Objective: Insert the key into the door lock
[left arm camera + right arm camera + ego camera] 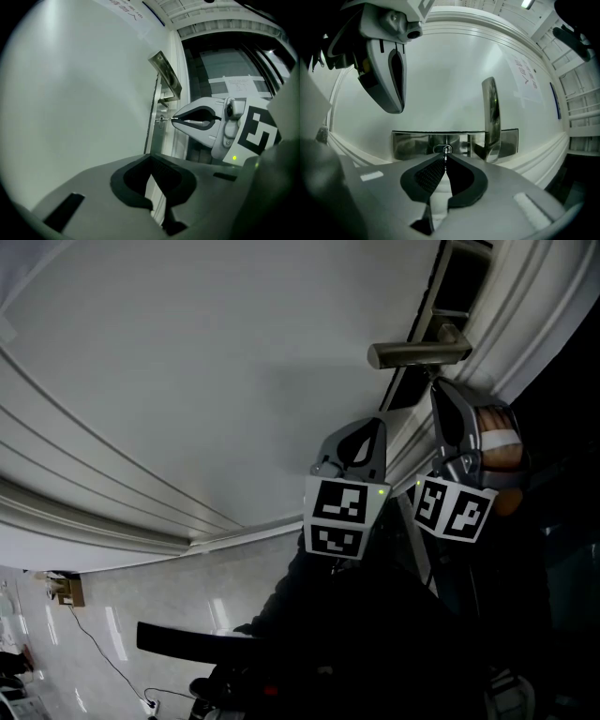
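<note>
A small metal key (445, 156) is pinched between the tips of my right gripper (445, 158), which is shut on it. The key's end sits at the round keyhole (446, 149) in the steel lock plate (410, 143), and from the side the key (166, 120) bridges the right gripper (174, 120) and the lock. The lever handle (417, 354) juts out just above. My left gripper (378, 423) hovers beside the right one, off the white door (187, 381), jaws shut with nothing between them. In the head view the keyhole is hidden behind the right gripper (439, 388).
The door's edge and frame (180, 70) run beside the lock, with a dark glazed opening beyond. A paper notice (527, 75) is stuck on the door. Below lies a pale glossy floor (122, 634) with a cable on it.
</note>
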`<state>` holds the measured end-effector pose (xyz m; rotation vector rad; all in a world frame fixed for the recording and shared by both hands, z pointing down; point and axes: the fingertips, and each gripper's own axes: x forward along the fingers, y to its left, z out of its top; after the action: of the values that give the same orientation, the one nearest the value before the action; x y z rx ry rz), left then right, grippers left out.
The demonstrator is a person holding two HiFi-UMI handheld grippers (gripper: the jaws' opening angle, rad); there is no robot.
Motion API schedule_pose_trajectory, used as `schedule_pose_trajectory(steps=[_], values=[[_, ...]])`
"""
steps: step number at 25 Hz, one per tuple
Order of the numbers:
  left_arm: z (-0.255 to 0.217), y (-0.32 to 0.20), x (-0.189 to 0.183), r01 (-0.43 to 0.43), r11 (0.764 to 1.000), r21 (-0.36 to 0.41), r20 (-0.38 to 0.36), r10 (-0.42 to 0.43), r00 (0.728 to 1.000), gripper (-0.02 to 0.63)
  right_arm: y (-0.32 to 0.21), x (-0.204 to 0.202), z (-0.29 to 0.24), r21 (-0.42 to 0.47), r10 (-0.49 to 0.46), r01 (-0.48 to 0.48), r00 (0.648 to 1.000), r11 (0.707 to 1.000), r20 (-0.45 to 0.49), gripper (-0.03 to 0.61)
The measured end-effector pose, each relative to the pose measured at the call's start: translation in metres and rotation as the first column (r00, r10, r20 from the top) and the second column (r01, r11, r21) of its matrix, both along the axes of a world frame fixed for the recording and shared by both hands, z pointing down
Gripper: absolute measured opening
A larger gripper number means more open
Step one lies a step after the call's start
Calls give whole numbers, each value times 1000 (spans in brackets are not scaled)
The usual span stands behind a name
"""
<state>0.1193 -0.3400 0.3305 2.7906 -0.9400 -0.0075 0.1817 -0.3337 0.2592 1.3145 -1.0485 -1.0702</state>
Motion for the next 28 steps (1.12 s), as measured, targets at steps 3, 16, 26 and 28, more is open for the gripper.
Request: schedule_pose_trajectory(steps=[3, 16, 26, 28], values=[[-1, 0, 1, -4, 1000, 2, 2, 4, 1000, 2, 0, 0, 0, -1, -4, 4, 1000, 1000, 1, 12], [1, -3, 3, -13, 1000, 7, 6, 13, 1000, 2, -1, 1, 1, 5, -4, 4, 1000, 1000, 5, 12], [4, -4, 0, -1, 1000, -5, 6, 1, 1000, 2, 0, 0, 1, 1, -9, 9, 1000, 1000, 4, 12], [5, -3, 1, -4, 1000, -8, 6, 4, 1000, 2, 0, 1, 1, 2, -6, 6, 1000, 1000, 1, 12]])
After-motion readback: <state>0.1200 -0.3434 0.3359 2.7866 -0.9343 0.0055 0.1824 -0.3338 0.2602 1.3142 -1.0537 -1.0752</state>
